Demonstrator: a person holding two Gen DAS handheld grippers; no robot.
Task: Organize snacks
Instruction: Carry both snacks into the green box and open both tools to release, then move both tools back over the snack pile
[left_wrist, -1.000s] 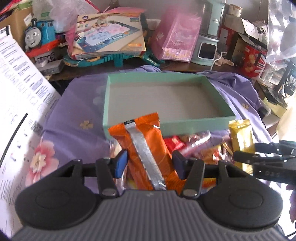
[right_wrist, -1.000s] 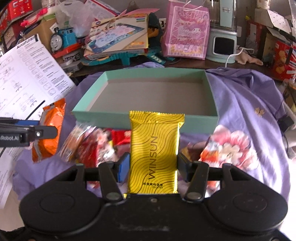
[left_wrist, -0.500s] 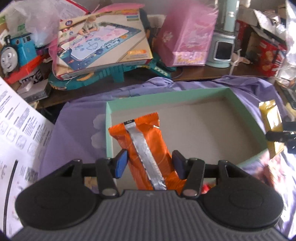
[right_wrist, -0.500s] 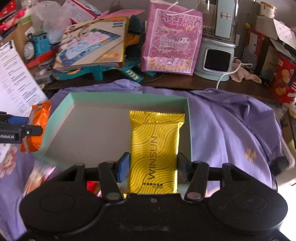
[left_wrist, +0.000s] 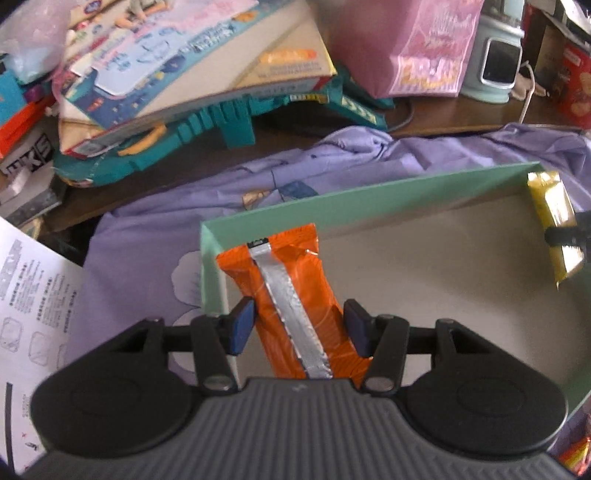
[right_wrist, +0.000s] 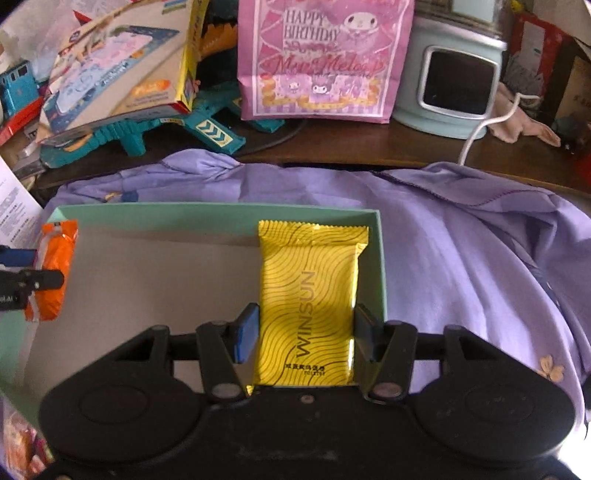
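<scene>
My left gripper (left_wrist: 301, 326) is shut on an orange snack packet (left_wrist: 291, 291) with a silver seam, held over the far left corner of the mint green box (left_wrist: 369, 199). My right gripper (right_wrist: 306, 332) is shut on a yellow WINSUN packet (right_wrist: 310, 291), held over the box's far right corner (right_wrist: 380, 258). The yellow packet also shows at the right of the left wrist view (left_wrist: 554, 221), and the orange packet at the left of the right wrist view (right_wrist: 55, 269). The box's grey floor is bare.
The box sits on a purple floral cloth (right_wrist: 480, 240). Behind it are a toy box on a teal toy (left_wrist: 192, 74), a pink birthday bag (right_wrist: 321, 59) and a pale blue appliance (right_wrist: 454, 74). White instruction paper (left_wrist: 33, 295) lies left. More snack packets (left_wrist: 572, 454) lie near the box's front.
Both grippers have moved forward and down over the box with their packets, from the snack pile in front of it to the box's far corners.
</scene>
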